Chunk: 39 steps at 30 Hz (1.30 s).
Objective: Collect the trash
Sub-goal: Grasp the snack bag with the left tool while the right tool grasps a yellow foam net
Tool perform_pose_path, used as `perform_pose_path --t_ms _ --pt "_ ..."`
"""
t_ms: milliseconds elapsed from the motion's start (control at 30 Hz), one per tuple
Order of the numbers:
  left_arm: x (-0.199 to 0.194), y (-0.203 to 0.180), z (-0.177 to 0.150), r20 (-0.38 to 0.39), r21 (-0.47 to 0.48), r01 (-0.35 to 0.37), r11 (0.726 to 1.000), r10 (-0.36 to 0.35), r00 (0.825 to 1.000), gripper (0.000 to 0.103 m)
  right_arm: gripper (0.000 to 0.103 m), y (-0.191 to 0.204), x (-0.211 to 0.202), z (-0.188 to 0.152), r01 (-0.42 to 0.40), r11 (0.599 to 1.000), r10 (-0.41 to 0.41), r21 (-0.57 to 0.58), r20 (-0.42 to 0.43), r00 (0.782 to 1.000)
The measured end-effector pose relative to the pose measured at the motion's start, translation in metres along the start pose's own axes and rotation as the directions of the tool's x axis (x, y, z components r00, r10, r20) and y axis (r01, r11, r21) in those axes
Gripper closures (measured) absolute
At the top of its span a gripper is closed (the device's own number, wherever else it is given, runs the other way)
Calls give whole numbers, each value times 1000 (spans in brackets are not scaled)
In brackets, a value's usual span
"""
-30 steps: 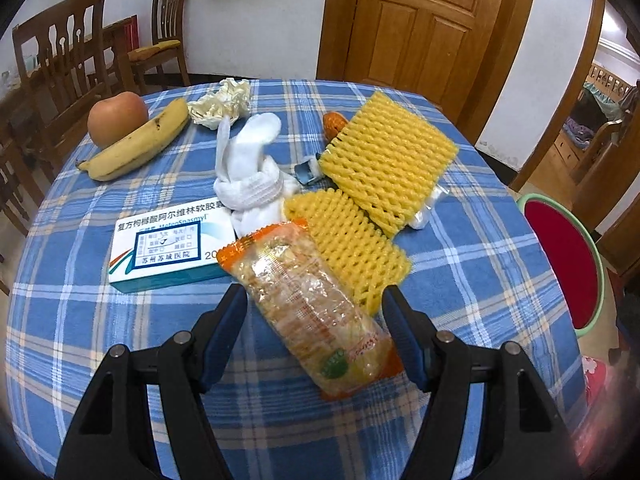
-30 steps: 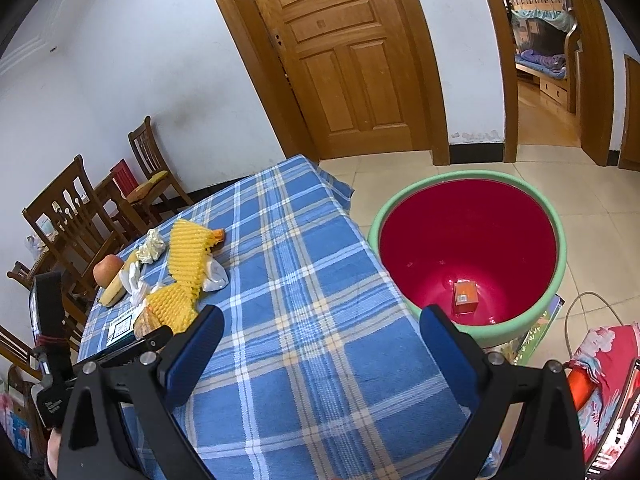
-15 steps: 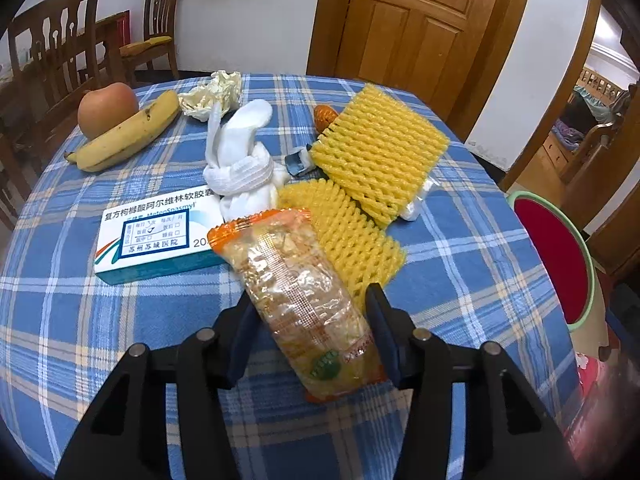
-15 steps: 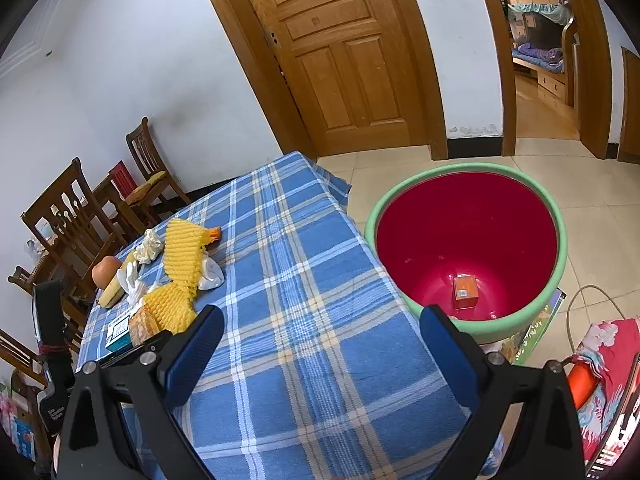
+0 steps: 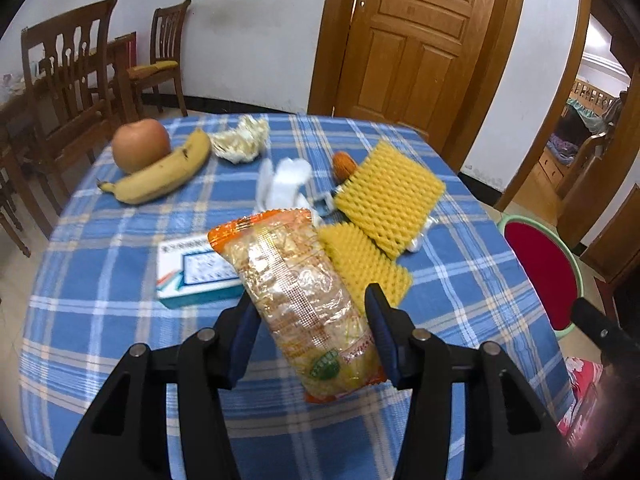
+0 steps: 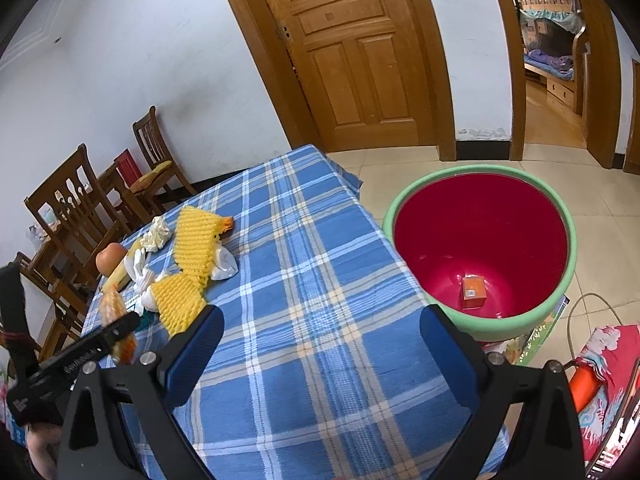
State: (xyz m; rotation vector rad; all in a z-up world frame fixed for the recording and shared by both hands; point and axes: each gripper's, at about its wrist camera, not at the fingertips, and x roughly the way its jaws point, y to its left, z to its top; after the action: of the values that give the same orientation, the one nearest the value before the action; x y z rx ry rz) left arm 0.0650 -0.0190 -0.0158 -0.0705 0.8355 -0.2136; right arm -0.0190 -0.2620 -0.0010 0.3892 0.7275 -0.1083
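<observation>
Our left gripper [image 5: 310, 322] clamps the snack packet [image 5: 298, 292] — lifted off the checked tablecloth [image 5: 100, 280]. Our right gripper [image 6: 320, 348] gapes wide, empty, beside the red bin [image 6: 480, 248].

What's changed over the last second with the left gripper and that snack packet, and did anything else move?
The left gripper closed from wide open onto the snack packet and has lifted it off the table, so it now tilts up in front of the box. The right gripper stayed open and empty near the bin. The banana, apple and foam nets stayed put.
</observation>
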Motion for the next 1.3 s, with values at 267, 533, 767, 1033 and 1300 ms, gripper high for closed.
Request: perform_pose_path --t_ms 267,533,767,1033,1300 --pt "-9 20 3 26 -27 -18 999 18 999 51 3 17 8 -1 -29 999 29 -13 -29 999" --pt "-14 37 3 42 -57 -24 998 27 999 51 3 37 23 -5 -58 998 55 -39 -71 996" --pt "-13 51 1 44 -81 -32 996 36 998 51 3 47 38 -11 -70 997 65 -40 -118 991" --pt "-11 63 -3 38 -106 -39 994 43 998 51 3 71 59 -14 -103 991 87 -82 -182 979" --pt "-10 74 -4 41 -122 -45 992 51 998 51 11 99 79 -12 -116 985 88 -128 -206 974"
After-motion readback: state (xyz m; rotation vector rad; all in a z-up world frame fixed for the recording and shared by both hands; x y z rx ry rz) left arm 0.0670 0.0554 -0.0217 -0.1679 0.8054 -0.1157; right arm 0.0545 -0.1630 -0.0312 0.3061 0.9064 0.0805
